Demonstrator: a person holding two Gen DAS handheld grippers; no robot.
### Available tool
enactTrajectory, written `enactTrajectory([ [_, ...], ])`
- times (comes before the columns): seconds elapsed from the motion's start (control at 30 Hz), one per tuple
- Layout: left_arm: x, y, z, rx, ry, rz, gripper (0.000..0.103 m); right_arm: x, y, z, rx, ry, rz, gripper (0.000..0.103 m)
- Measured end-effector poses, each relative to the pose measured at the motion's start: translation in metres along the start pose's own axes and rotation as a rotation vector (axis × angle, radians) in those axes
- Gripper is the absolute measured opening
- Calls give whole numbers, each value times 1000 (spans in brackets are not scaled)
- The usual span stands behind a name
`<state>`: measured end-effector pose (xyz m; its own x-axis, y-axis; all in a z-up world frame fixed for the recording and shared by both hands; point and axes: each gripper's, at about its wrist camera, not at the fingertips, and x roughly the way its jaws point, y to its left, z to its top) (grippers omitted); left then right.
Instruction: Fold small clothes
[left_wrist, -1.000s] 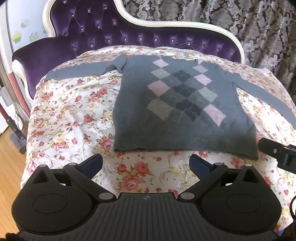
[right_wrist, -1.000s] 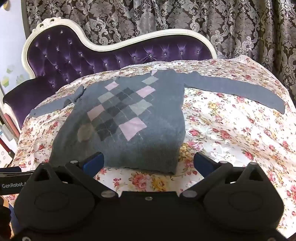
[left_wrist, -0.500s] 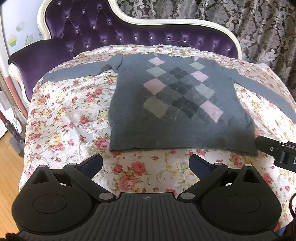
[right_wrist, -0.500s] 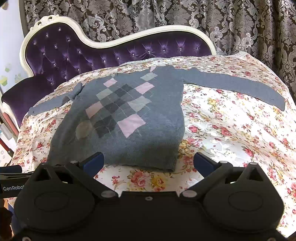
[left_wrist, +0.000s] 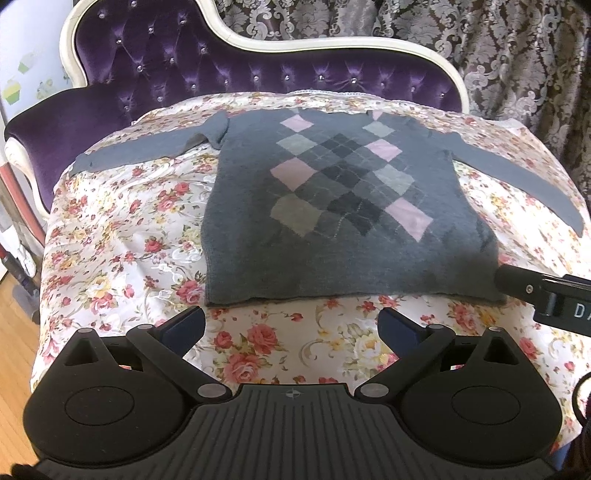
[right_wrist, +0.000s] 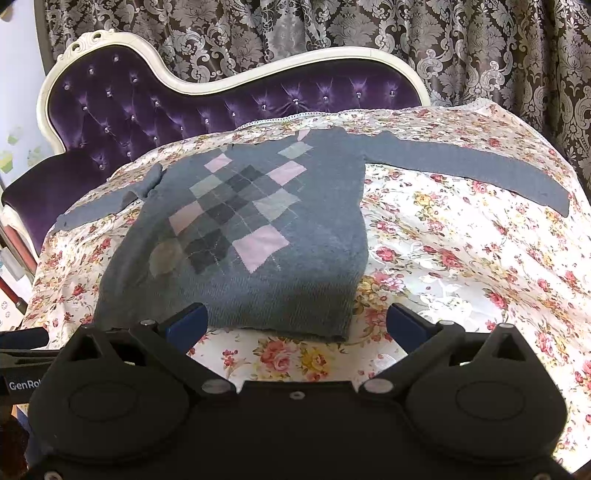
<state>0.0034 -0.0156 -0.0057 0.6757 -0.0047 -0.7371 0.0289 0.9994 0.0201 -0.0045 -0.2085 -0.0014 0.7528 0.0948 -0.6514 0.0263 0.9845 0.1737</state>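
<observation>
You hover both grippers, left (left_wrist: 291, 325) and right (right_wrist: 297, 323), spread empty before the flat argyle sweater (left_wrist: 347, 206); the next move is probably pinching its hem corners.

Left tool (left_wrist: 291, 326): both blue-padded fingers (left_wrist: 184, 328) spread wide, nothing held between them, aimed forward and slightly downward. Right tool (right_wrist: 297, 325): fingers (right_wrist: 404, 323) likewise spread wide and empty, same forward pitch. In the left wrist view, one black finger of the right tool projects in from the right of the left tool, level with its fingertips.
</observation>
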Motion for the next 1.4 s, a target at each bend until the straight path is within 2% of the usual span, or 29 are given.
enactTrajectory([
  [1.4, 6, -2, -4, 2, 22, -20, 101, 7, 3, -4, 14, 39, 28, 102],
])
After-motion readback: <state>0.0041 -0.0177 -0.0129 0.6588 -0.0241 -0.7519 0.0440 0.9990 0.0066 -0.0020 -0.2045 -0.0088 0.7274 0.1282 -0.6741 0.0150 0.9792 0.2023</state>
